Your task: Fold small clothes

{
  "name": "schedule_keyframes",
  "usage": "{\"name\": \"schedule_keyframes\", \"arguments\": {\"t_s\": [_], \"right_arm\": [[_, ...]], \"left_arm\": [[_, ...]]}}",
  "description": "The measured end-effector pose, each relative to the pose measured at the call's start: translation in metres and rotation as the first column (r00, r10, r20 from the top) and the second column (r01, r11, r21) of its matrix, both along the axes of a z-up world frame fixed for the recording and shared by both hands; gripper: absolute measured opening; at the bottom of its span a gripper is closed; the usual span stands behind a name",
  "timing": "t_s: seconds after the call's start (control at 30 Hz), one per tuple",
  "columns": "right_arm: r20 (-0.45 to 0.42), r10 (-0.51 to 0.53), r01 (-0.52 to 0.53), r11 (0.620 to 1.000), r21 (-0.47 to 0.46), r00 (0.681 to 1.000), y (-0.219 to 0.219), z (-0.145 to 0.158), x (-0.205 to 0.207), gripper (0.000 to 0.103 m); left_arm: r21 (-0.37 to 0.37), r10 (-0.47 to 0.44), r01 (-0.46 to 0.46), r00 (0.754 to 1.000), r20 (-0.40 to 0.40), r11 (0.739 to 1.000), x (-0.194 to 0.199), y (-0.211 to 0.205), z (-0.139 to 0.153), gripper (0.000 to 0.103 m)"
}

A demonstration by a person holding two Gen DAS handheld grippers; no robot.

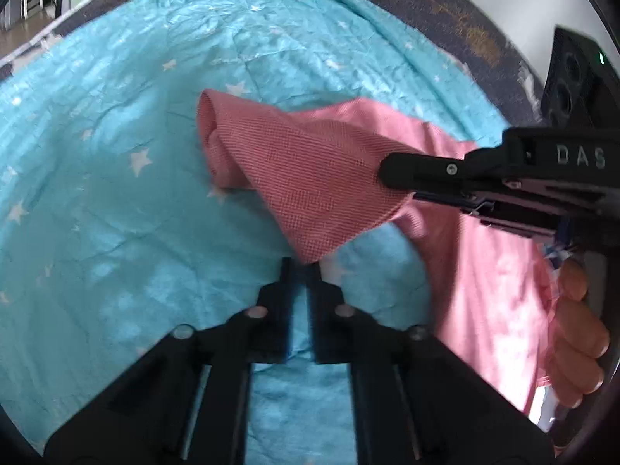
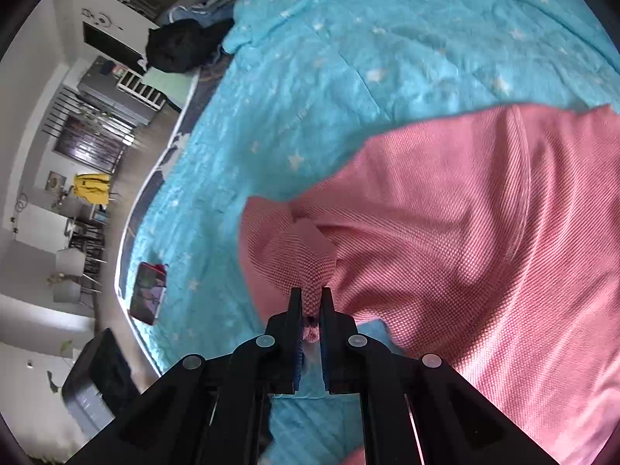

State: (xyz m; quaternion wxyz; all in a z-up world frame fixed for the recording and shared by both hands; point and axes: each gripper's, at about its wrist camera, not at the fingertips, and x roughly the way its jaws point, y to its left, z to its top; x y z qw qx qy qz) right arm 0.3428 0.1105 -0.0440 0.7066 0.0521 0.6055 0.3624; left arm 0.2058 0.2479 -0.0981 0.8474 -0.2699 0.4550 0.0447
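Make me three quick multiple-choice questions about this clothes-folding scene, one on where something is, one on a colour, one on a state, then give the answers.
1. Where does the pink garment lie?
A. on a blue star-print bedspread
B. on a wooden floor
C. in a basket

2. What colour are the stars?
A. yellow
B. white
C. black

3. How is the left gripper?
A. wide open
B. shut on a corner of the garment
C. holding a hanger

Answers: 1 A, the blue spread surrounds the garment. 2 B, pale stars dot the spread. 3 B, its tips pinch a pink corner.
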Motion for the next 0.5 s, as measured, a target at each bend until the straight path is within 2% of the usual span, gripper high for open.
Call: {"name": "schedule_keyframes", "arguments": {"t_s": [0.17, 0.2, 0.23, 0.27, 0.3, 0.33, 0.47, 0.5], "right_arm": [[0.023, -0.006, 0.006, 1.000, 0.006, 1.000, -0.005, 0.009, 0.002, 0.006], [0.023, -0.007, 0.007, 1.000, 0.005, 1.000, -0.005, 0.008, 0.003, 0.006], [0.022, -0.008, 0.008, 1.000, 0.006, 1.000, -0.006, 0.008, 0.003, 0.006], [0.019, -0.007, 0.007, 1.000, 0.006, 1.000, -0.005, 0.006, 0.003, 0.006], [0.017, -0.006, 0.006, 1.000, 0.003, 1.000, -0.005, 0.004, 0.004, 0.006], [0.015, -0.005, 0.005, 1.000, 0.001, 1.000, -0.005, 0.002, 0.004, 0.006], [-0.005, -0.006, 0.006, 1.000, 0.003, 1.000, -0.003, -0.006, 0.005, 0.006], [-0.007, -0.005, 0.005, 1.000, 0.005, 1.000, -0.003, -0.007, 0.005, 0.006]], "left_arm": [[0.077, -0.018, 0.015, 0.999, 0.035, 0.997, 0.001, -0.010, 0.016, 0.007], [0.059, -0.021, 0.018, 0.999, 0.042, 0.998, 0.000, -0.010, 0.017, 0.015], [0.043, -0.022, 0.020, 0.999, 0.047, 0.999, -0.001, -0.009, 0.016, 0.033], [0.030, -0.017, 0.015, 0.998, 0.055, 0.999, -0.003, -0.008, 0.016, 0.044], [0.033, -0.001, -0.002, 0.998, 0.067, 0.999, -0.003, -0.007, 0.015, 0.060], [0.051, 0.015, -0.019, 0.997, 0.073, 0.999, -0.003, -0.007, 0.015, 0.063], [0.097, 0.023, -0.026, 0.999, 0.034, 0.995, 0.008, -0.008, 0.008, 0.061], [0.112, 0.027, -0.029, 0.999, 0.024, 0.993, 0.011, -0.007, 0.005, 0.045]]}}
